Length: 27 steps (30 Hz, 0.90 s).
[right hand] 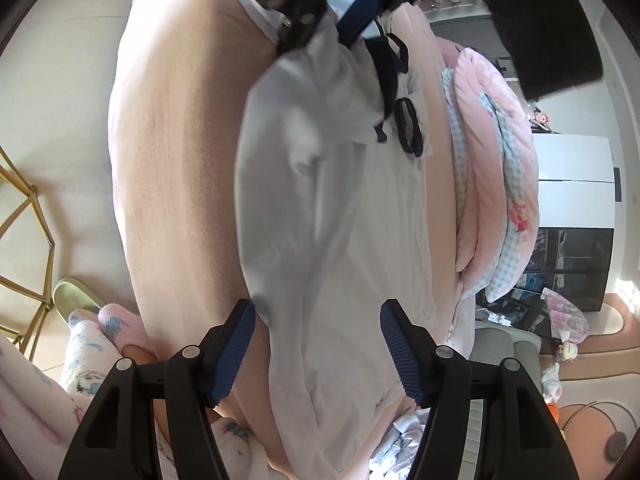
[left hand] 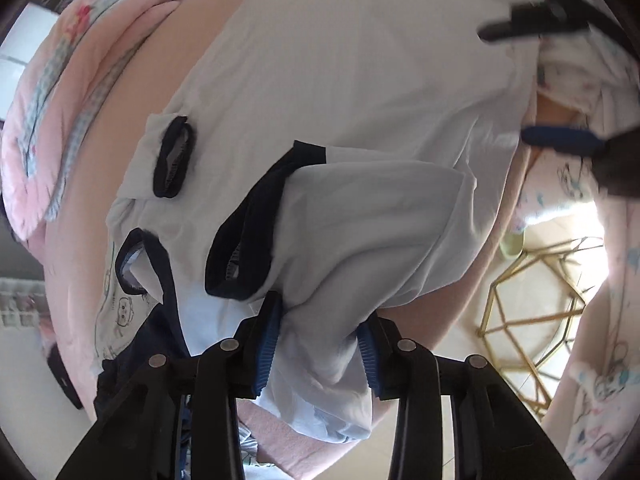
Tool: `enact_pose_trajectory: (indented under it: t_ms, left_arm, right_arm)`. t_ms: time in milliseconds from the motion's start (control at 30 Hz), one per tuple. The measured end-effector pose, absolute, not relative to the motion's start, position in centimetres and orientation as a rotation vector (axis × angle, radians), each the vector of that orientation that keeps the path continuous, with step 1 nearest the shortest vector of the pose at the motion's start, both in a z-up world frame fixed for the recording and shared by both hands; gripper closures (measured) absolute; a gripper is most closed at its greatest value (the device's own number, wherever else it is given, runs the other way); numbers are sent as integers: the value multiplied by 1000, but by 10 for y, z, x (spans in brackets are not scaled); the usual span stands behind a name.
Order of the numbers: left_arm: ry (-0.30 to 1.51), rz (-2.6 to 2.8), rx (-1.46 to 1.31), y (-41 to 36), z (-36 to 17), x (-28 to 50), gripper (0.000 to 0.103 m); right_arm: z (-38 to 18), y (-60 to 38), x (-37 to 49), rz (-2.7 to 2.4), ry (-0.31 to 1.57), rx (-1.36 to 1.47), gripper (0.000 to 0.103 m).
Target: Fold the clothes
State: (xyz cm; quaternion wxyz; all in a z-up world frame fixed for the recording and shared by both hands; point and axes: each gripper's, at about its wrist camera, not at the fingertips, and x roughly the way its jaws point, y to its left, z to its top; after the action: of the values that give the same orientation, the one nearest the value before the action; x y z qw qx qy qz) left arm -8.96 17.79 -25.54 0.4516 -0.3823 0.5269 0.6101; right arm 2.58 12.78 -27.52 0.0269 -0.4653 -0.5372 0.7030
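Left wrist view: the left gripper (left hand: 320,332) is clamped on a bunched shoulder of the white shirt (left hand: 340,80), cloth wedged between both blue pads. The pinch is on the sleeve side, just beside the dark cuff (left hand: 240,240), which looks like the right spot for carrying that side across the body of the shirt. The shirt lies spread along the pink bed (left hand: 192,40), its far hem toward the far edge; the other sleeve with its dark cuff (left hand: 174,158) lies flat on the left side of the shirt. A second garment with a dark collar (left hand: 136,264) and printed front sits at the near left edge of the bed. A rolled pink quilt (left hand: 52,112) lines the left edge. The right gripper (left hand: 560,140) shows at the right edge of the bed, one blue pad visible.

Right wrist view: the right gripper (right hand: 318,352) stands wide, nothing between its pads, hovering over the hem end of the shirt (right hand: 340,220). The cloth below it lies flat, one long side already lapped inward in a soft ridge. I judge it is poised to pin or take the hem while the far gripper, at the collar end, moves the sleeve. The quilt (right hand: 496,168) runs along the right edge of the bed (right hand: 168,160).
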Motion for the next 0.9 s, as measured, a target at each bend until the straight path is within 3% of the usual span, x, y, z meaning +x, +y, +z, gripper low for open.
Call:
enact_pose_trajectory:
  t_ms: [100, 500, 633, 700, 800, 900]
  left_arm:
    - [1211, 1556, -971, 179, -246, -99, 70]
    - [1162, 1562, -987, 172, -236, -100, 70]
    - [1107, 1558, -1019, 170, -233, -105, 71]
    - [1080, 1552, -1037, 171, -231, -111, 71]
    - [1047, 1538, -1058, 172, -229, -121, 71]
    - [1037, 1534, -1072, 174, -228, -129, 71]
  right_arm:
    - [-271, 120, 18, 2258, -1619, -1422, 38]
    - [-257, 112, -33, 2402, -1385, -1309, 38]
    - [-260, 103, -40, 2359, -1468, -1183, 38]
    - [-266, 98, -40, 2307, -1564, -1116, 25]
    - [-275, 88, -35, 2267, -1691, -1035, 25]
    - [-282, 83, -37, 2264, -1703, -1036, 25]
